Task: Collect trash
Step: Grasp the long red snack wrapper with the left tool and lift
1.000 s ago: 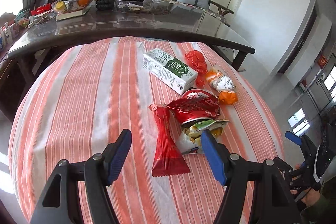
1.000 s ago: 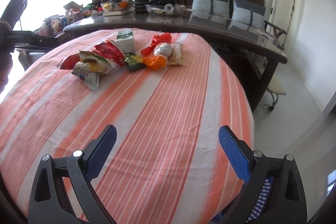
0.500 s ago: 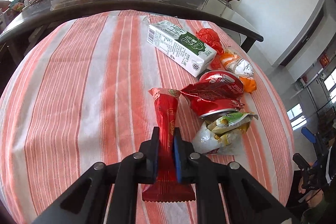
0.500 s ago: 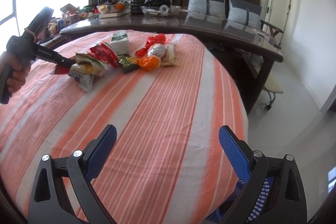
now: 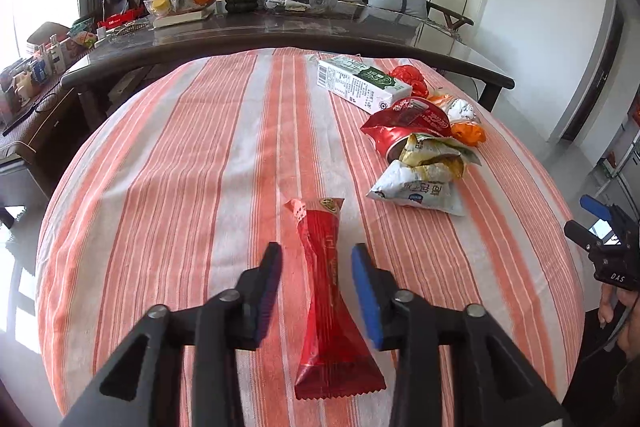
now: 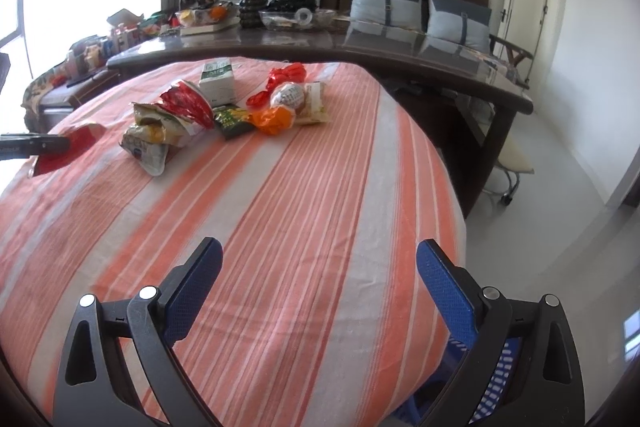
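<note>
Half a second ago the left gripper (image 5: 316,263) pinched the red wrapper (image 5: 329,291); now its fingers are opening, the wrapper lying loose between them on the table (image 5: 180,187), near the trash pile (image 5: 420,147). The right gripper (image 6: 318,267) hovers, fingers wide and empty.

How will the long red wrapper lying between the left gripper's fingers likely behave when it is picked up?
The red wrapper is probably floppy: it looks thin and flat, pinched at the waist. Its glossy film may slip between the pads. It looks light and could drag across the striped tablecloth rather than lift cleanly. The left gripper has its jaws opening around it, pads not touching.
</note>
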`<state>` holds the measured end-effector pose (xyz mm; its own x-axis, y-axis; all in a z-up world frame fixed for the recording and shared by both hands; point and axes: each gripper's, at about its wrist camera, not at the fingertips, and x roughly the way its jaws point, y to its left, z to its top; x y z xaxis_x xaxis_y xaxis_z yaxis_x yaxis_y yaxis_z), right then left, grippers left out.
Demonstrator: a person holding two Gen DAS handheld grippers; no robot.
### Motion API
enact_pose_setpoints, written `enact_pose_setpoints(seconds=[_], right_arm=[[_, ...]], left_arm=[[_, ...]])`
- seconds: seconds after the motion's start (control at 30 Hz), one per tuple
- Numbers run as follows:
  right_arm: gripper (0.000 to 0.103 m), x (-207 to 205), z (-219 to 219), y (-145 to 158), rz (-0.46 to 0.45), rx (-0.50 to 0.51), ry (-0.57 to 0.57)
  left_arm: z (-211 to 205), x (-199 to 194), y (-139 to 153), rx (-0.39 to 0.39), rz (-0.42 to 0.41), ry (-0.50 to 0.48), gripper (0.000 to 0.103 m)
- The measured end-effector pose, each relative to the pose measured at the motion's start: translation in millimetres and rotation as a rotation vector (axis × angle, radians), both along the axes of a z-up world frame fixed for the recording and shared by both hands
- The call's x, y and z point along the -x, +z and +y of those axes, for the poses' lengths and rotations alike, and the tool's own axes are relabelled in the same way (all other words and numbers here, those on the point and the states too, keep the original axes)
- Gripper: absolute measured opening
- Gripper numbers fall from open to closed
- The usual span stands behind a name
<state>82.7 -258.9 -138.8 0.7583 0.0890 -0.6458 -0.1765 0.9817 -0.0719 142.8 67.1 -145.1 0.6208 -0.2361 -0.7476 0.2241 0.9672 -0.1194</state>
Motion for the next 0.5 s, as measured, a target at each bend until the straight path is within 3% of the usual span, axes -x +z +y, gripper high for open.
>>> enact_pose_setpoints(seconds=[0.03, 0.3, 0.37, 0.5], right_arm=[[0.098, -1.5, -1.3, -0.1, 0.001, -0.008, -0.007], [0.096, -57.1, -24.0, 16.7, 0.051, -0.128, -0.076], [0.090, -84.7, -29.2, 19.9, 0.077, -0.142, -0.101], [0.064, -143.5, -28.9, 15.9, 0.170, -0.176, -0.092]], left_arm=[[-1.1, 0.7, -3.3, -0.003, -0.012, 0.017, 0.072], [-4.7, -7.7, -26.4, -0.050, 0.031, 0.021, 0.072], [-4.3, -8.1, -27.4, -0.049, 0.035, 0.024, 0.072], [-14.9, -7.5, -29.5, -0.115, 0.032, 0.022, 0.073]])
